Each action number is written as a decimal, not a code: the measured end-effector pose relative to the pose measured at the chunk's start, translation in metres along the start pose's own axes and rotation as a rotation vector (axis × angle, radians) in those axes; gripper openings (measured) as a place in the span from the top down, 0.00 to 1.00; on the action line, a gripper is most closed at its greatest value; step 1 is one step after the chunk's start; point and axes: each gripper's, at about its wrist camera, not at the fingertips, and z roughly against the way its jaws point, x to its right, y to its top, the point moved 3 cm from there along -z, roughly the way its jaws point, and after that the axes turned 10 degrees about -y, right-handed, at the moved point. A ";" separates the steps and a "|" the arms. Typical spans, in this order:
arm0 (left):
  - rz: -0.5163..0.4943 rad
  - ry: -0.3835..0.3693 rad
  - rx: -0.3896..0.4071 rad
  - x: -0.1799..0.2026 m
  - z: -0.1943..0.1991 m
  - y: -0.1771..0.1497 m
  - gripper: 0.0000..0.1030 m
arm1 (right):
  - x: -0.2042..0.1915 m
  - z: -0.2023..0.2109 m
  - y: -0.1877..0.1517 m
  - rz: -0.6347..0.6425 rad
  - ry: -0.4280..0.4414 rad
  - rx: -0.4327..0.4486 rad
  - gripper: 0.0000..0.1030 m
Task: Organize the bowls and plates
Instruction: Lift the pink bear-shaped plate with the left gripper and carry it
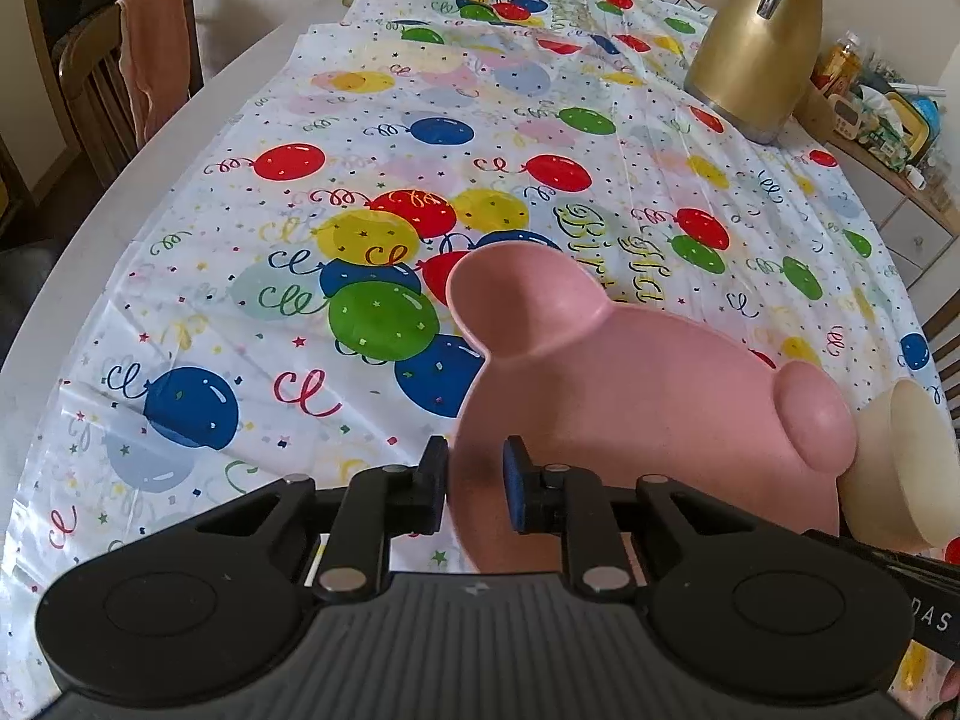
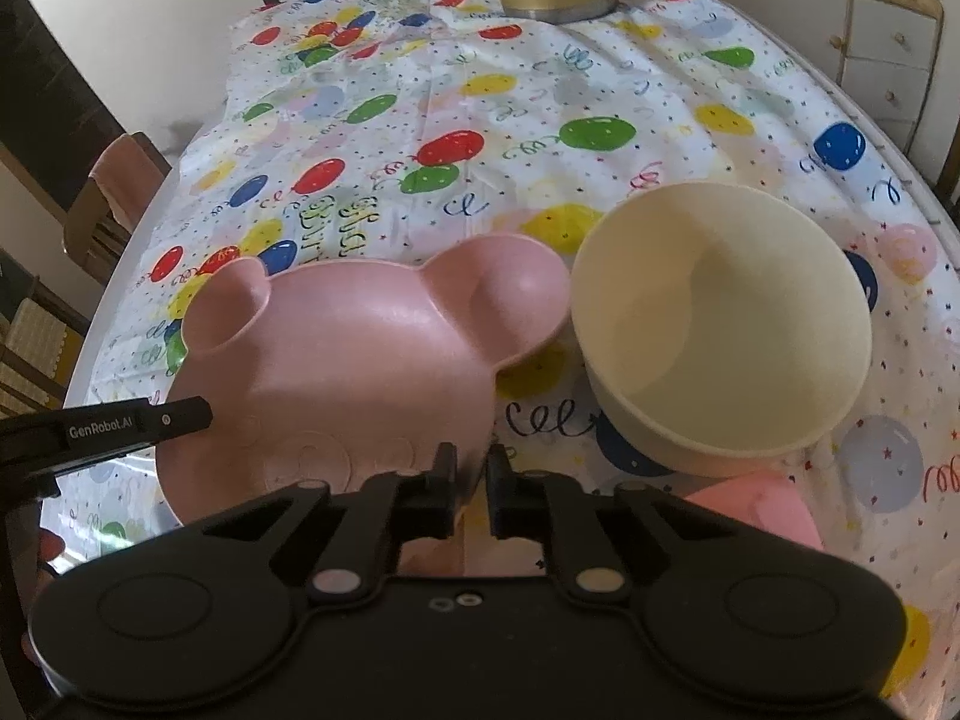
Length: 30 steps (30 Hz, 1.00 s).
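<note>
A: We're working over a round table under a balloon-print cloth, a gold jug standing at one o'clock.

B: We're pinching the pink bear-shaped plate by its near rim, left gripper and right gripper both narrowed onto it. It's looking light, stiff, a bit slick.

A: The cream bowl is sitting just beside it at three o'clock. We're not making out the pink thing under the bowl.
</note>
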 end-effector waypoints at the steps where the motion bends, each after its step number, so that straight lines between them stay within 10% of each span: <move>1: -0.002 -0.001 0.004 0.000 0.002 0.000 0.82 | -0.001 0.002 0.000 0.009 0.000 0.008 0.92; 30: -0.026 -0.019 0.109 0.017 0.121 -0.030 0.82 | -0.008 0.103 -0.024 0.110 0.062 0.149 0.91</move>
